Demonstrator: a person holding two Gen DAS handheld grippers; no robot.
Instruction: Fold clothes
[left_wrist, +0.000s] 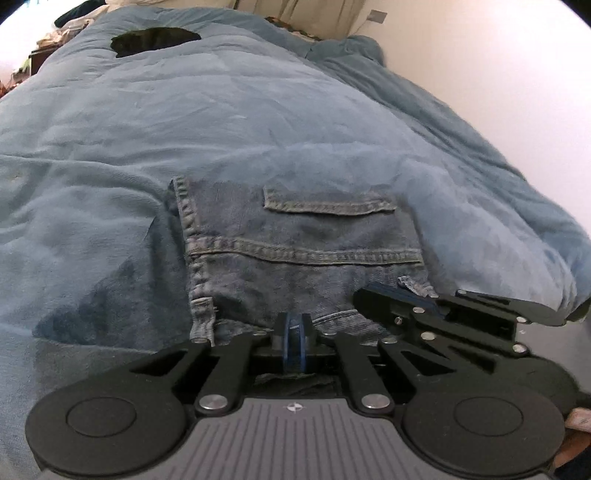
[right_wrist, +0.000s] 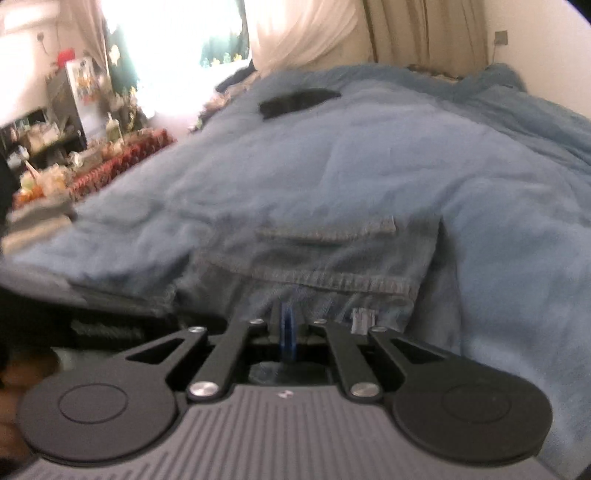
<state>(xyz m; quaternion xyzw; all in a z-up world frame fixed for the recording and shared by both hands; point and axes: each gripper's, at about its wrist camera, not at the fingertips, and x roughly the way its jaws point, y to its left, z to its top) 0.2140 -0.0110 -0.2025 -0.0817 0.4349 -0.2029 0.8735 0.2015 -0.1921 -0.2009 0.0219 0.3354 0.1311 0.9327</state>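
Observation:
Folded blue jeans (left_wrist: 295, 236) lie on a blue blanket (left_wrist: 221, 110) at the near edge of the bed, back pocket flap up. My left gripper (left_wrist: 294, 326) is shut at the jeans' near waistband edge, with a thin sliver of denim showing between its blue pads. Just to its right, my right gripper (left_wrist: 360, 295) lies low over the waistband beside a belt loop (left_wrist: 410, 284), jaws together. The right wrist view is blurred. There the right gripper (right_wrist: 287, 321) is shut in front of the jeans (right_wrist: 332, 266), and no cloth shows between its pads.
A black garment (left_wrist: 155, 38) lies far back on the blanket (right_wrist: 369, 147). A white wall (left_wrist: 480, 74) runs along the bed's right side. Curtains (right_wrist: 424, 33) hang behind the bed. A cluttered table (right_wrist: 74, 147) stands to the left.

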